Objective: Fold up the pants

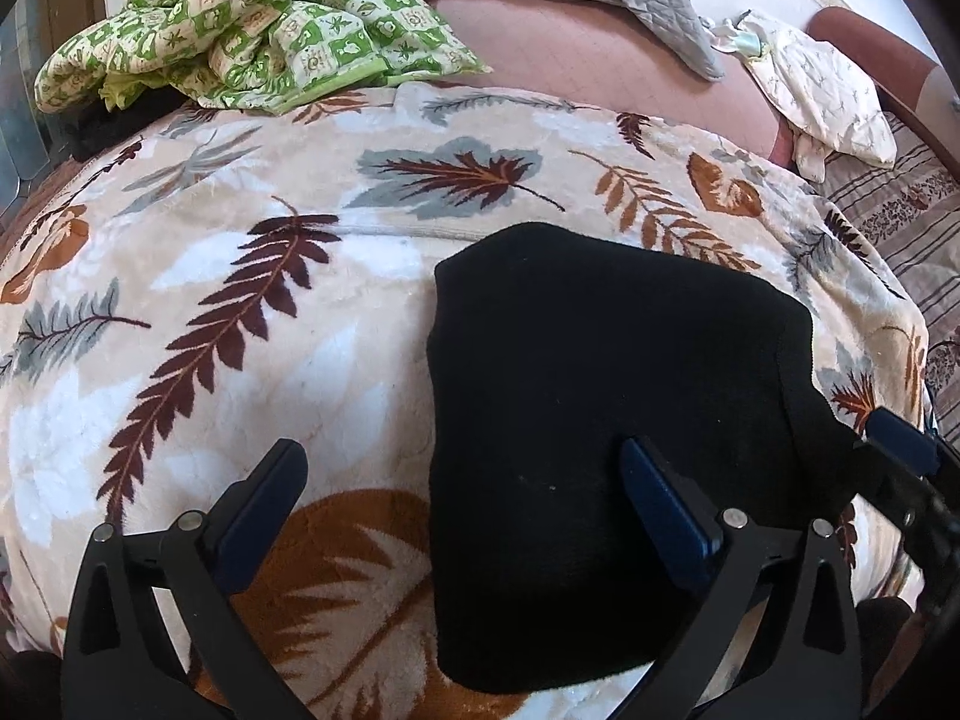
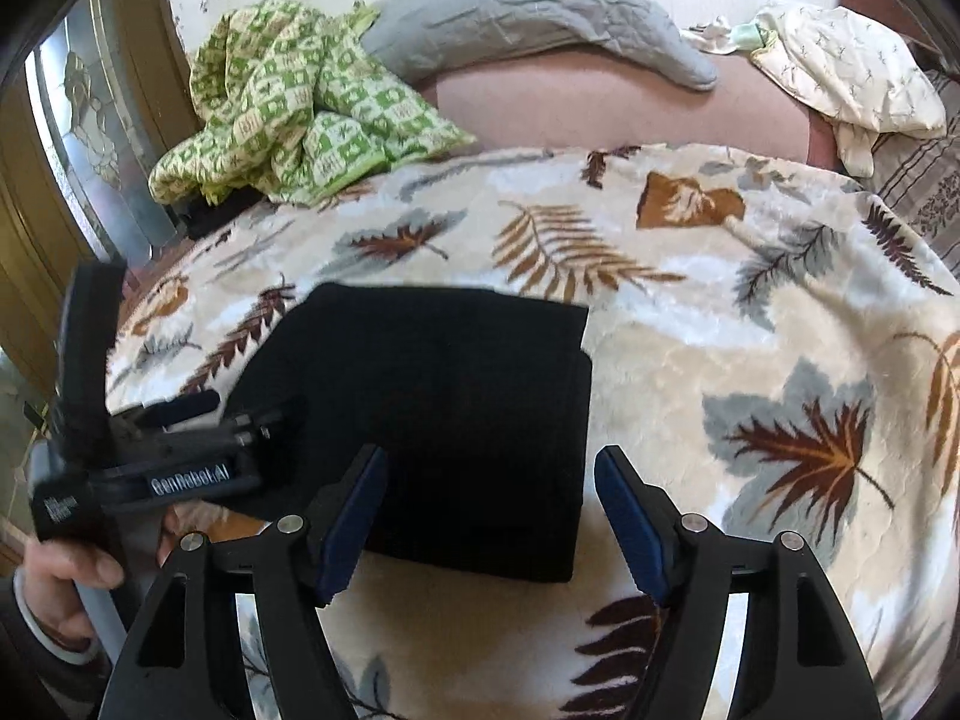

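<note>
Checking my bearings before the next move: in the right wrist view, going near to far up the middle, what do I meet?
Right gripper, jaws open → folded black pants → leaf-print blanket → pink sheet → grey pillow.

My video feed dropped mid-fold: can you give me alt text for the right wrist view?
Folded black pants lie as a flat rectangle on a leaf-print blanket, with the right gripper open just above their near edge, gripping nothing. The left gripper, held in a hand, sits open at the pants' left edge.
</note>
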`<state>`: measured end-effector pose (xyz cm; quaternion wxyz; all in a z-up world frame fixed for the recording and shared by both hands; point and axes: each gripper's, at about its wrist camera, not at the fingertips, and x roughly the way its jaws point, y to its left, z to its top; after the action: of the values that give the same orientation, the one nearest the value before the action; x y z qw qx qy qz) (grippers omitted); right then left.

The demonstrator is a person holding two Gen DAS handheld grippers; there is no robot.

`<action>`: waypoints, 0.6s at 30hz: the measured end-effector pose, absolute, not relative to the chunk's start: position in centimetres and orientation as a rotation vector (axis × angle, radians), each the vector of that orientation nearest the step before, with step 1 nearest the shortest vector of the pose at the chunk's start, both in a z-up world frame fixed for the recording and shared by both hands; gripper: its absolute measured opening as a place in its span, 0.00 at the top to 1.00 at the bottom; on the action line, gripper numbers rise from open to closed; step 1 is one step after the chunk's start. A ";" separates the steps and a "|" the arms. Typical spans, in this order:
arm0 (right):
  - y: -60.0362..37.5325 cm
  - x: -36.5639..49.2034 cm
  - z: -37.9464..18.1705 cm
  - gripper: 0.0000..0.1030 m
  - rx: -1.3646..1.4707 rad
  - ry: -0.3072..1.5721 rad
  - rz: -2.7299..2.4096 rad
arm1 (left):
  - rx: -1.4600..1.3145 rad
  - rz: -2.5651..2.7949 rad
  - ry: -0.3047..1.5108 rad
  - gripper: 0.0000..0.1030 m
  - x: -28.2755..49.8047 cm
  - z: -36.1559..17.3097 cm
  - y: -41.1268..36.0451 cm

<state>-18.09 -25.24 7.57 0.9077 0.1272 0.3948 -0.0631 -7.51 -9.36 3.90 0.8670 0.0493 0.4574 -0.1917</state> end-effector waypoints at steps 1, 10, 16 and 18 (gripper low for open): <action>-25.5 -18.0 7.7 0.29 0.274 0.809 -0.129 | 0.103 -0.400 0.960 0.00 -7.6 4.1 -9.3; -26.3 -16.9 7.3 0.21 0.347 0.807 -0.119 | 0.083 -0.431 0.898 0.00 -8.5 6.9 -8.5; -25.9 -16.5 7.2 0.20 0.322 0.820 -0.129 | 0.090 -0.443 0.899 0.00 -8.6 6.9 -8.8; -26.0 -16.5 7.1 0.20 0.322 0.822 -0.129 | 0.089 -0.446 0.902 0.00 -8.7 6.9 -8.9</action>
<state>-16.46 -25.95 7.14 0.9022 0.1555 0.3975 -0.0625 -8.71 -8.87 6.89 0.8752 0.0427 0.4319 -0.2137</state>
